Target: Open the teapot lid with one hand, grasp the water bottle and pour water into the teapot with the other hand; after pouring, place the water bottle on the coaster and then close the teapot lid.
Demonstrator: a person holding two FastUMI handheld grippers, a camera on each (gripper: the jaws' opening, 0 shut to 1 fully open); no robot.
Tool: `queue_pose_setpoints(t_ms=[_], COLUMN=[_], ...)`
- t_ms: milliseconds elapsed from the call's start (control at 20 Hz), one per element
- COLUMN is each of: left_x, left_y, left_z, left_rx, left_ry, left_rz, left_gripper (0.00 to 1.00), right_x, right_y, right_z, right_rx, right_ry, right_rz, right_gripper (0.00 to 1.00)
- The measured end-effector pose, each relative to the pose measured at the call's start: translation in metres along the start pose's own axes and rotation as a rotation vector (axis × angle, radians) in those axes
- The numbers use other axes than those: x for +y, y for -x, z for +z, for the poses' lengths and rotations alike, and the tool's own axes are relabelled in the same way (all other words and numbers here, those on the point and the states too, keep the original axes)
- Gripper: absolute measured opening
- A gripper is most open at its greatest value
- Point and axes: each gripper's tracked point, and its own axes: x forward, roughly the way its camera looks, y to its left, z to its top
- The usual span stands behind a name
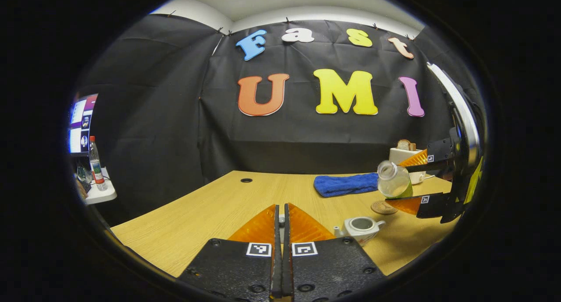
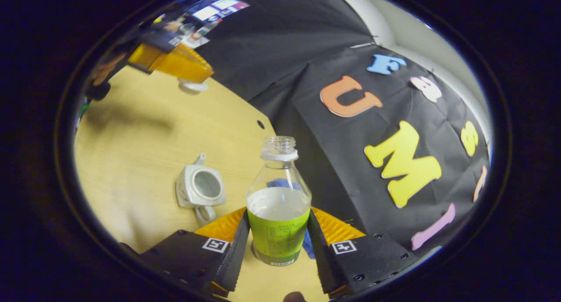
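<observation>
right gripper (image 2: pixel 277 232) fingers clamp the tilted, uncapped water bottle (image 2: pixel 279 205) above the desk (image 2: pixel 131 161); left gripper (image 1: pixel 282 223) fingers pressed together on the teapot lid (image 2: pixel 193 87), open teapot (image 1: pixel 361 228) nearby.

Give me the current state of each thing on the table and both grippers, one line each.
teapot: upright on the table, lid off, mouth open.
teapot lid: held off the table by the left gripper.
water bottle: uncapped, part full, tilted in the left gripper view.
coaster: bare.
left gripper: shut on the lid.
right gripper: shut on the bottle.
</observation>
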Motion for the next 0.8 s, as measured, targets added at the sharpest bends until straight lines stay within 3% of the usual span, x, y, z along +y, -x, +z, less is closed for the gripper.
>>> queue_pose_setpoints(t_ms=[150, 550, 800], left_x=[-0.03, -0.1, -0.12], left_y=[-0.007, -0.019, -0.014], left_z=[0.012, 0.027, 0.03], left_rx=[-0.009, -0.023, -0.026], left_ry=[-0.031, -0.076, -0.101], left_rz=[-0.043, -0.142, -0.165], left_gripper=[0.03, 0.03, 0.03], right_x=[-0.021, -0.074, -0.084], right_y=[0.012, 0.032, 0.0], right_z=[-0.02, -0.09, -0.081], right_rx=[-0.014, -0.03, -0.069], right_ry=[-0.233, -0.682, -0.805], right_rz=[-0.03, -0.127, -0.092], right_gripper=[0.71, 0.71, 0.7])
